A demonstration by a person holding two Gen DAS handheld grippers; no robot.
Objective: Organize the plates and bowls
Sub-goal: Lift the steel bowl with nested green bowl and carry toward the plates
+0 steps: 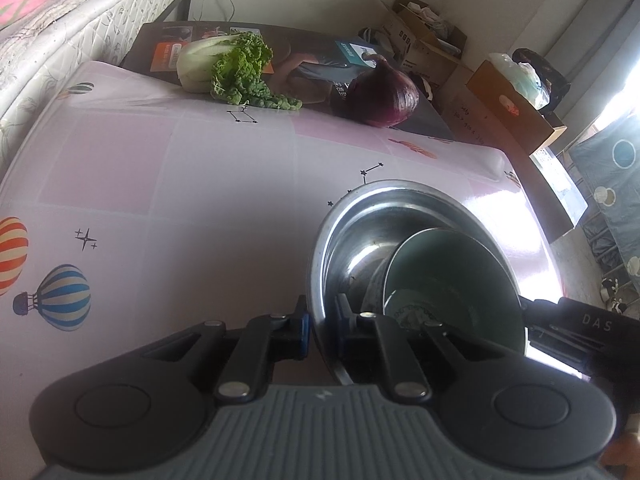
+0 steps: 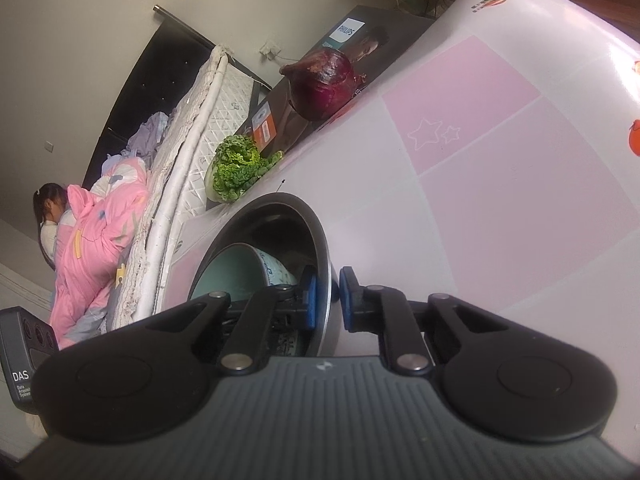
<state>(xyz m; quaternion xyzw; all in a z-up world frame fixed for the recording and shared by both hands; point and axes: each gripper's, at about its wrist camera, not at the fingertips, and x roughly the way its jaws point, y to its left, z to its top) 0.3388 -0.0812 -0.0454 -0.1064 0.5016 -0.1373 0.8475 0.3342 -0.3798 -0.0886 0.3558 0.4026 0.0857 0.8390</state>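
Your pink table (image 1: 160, 168) carries a steel bowl (image 1: 352, 232) with a green bowl (image 1: 452, 276) nested inside. Your left gripper (image 1: 322, 328) pinches the steel rim; your right gripper (image 2: 327, 300) straddles the opposite rim, slightly open. Cabbage (image 1: 228, 66) and onion (image 1: 382, 96) lie beyond.

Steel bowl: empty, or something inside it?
Not empty. A green bowl sits inside the steel bowl; both wrist views show it leaning against the wall.

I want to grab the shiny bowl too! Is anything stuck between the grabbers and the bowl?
Nothing visible is. The left gripper and the right gripper each straddle the rim of the steel bowl, one finger inside, one outside. The green bowl sits inside it, beside the inner fingers.
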